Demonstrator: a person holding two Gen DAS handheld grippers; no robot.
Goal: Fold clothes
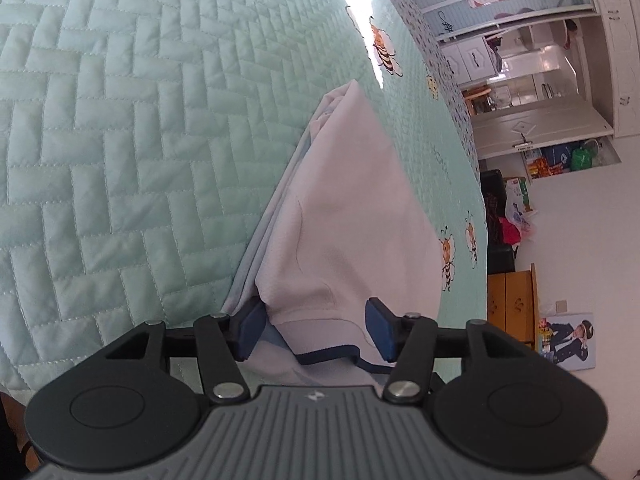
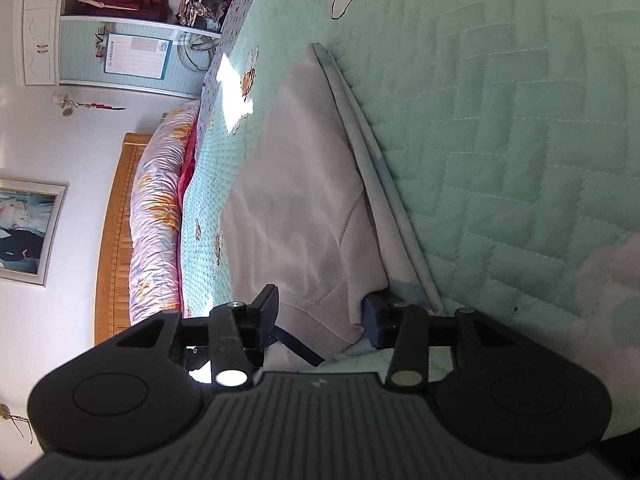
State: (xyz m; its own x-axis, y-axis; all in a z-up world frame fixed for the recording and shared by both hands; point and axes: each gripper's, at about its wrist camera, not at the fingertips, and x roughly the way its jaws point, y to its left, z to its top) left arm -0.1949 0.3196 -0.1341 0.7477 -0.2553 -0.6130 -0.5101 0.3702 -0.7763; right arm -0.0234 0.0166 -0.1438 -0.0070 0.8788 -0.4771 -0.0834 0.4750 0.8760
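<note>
Garment (image 1: 352, 216): white, folded narrow, lying on the green quilt (image 1: 120, 128); apparently just laid down
Left gripper (image 1: 316, 330): jaws parted round its hem, pads clear
Right gripper (image 2: 320, 314): likewise parted, apparently releasing

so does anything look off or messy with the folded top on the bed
Mostly tidy. The white top lies folded on the green quilt, but a pale blue layer pokes out along one edge, and a dark drawstring trails loose at the near hem.
</note>
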